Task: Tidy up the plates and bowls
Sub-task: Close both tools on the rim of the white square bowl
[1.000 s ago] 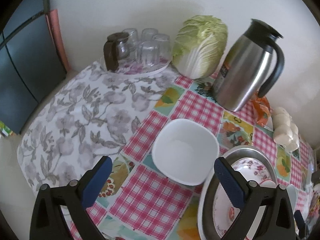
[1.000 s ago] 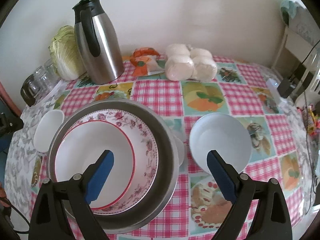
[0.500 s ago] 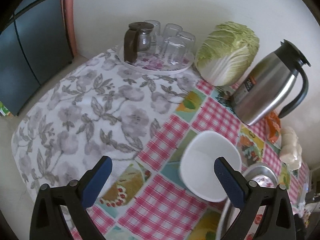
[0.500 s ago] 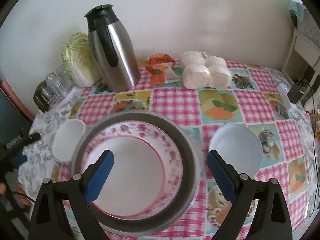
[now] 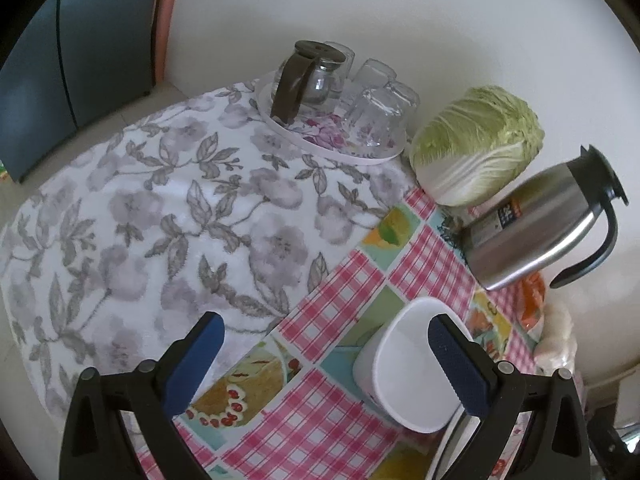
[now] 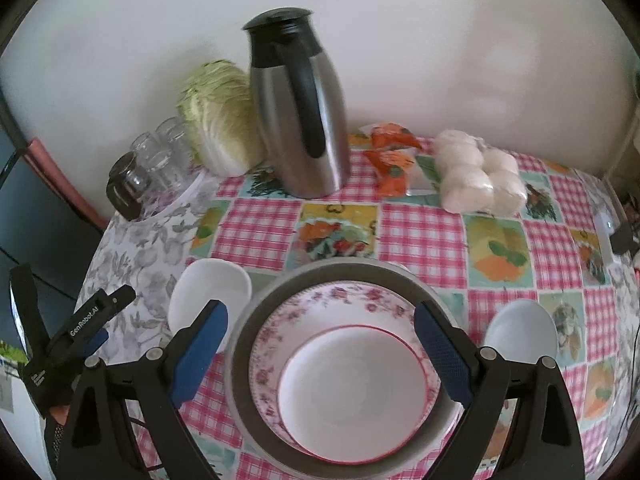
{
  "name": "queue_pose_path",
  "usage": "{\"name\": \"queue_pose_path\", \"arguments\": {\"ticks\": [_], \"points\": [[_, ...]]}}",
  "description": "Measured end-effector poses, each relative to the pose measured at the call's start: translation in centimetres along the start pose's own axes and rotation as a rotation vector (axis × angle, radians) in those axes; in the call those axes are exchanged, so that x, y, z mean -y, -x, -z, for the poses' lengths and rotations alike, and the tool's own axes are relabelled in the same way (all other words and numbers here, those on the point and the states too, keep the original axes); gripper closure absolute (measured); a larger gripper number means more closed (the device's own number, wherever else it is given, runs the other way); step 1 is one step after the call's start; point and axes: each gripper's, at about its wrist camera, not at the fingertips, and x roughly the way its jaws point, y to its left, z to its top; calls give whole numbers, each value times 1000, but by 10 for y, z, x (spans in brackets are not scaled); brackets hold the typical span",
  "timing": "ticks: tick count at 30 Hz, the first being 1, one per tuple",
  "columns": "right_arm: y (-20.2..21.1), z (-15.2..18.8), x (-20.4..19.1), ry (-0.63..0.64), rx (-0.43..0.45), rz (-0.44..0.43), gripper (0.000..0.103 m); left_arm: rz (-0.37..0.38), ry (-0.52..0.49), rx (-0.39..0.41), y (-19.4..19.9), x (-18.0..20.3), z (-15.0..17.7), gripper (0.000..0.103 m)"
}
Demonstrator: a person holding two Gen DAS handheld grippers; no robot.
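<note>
The left gripper [image 5: 322, 360] is held spread wide, and the square white bowl [image 5: 408, 368] is seen touching its right finger. The right gripper [image 6: 320, 344] is also spread, above the floral plate [image 6: 344, 372] inside the grey metal basin [image 6: 240, 356]. Only in the right view is the round pale-blue bowl [image 6: 520, 330] shown, beyond the right finger. Further off, a steel thermos jug [image 6: 300, 120] and a napa cabbage [image 5: 476, 144] are placed.

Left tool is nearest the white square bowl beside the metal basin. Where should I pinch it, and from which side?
Pinch the white square bowl by its thin rim on the side facing the floral cloth, one finger inside the wall and one outside. It sits upright and looks too wide to span. The metal basin crowds its opposite side. The left tool is open.
</note>
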Motion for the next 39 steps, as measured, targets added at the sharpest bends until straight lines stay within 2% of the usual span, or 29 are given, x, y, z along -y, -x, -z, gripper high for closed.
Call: {"name": "queue_pose_path", "arguments": {"ticks": [6,11,16,17,21,24,27,30,34,39], "points": [[-16,-15,-33,104,-43,17,9,29,-32,-33,-6,-1,-3,0],[-36,-21,-57,167,-102,39,9,91,-4,-83,-14,-4,-3,0],[-58,-23,-76,218,-137,47,9,87,-6,-121,-28,-3,0,1],[-64,-23,-79,230,-144,55,13,87,-3,-129,-31,-3,1,1],[-92,-20,-83,236,-215,43,39,89,-18,-163,-43,2,4,3],[-111,-16,-83,236,-246,53,48,103,-17,-195,-52,5,7,11],[-126,-15,-84,243,-271,45,61,100,-20,-228,-63,9,11,13],[-136,-14,-87,257,-281,51,65,103,-24,-253,-71,13,16,18],[-143,-18,-94,297,-262,68,71,104,-28,-273,-79,17,20,18],[-156,-19,-94,307,-288,71,82,95,-24,-311,-91,20,26,19]]}}
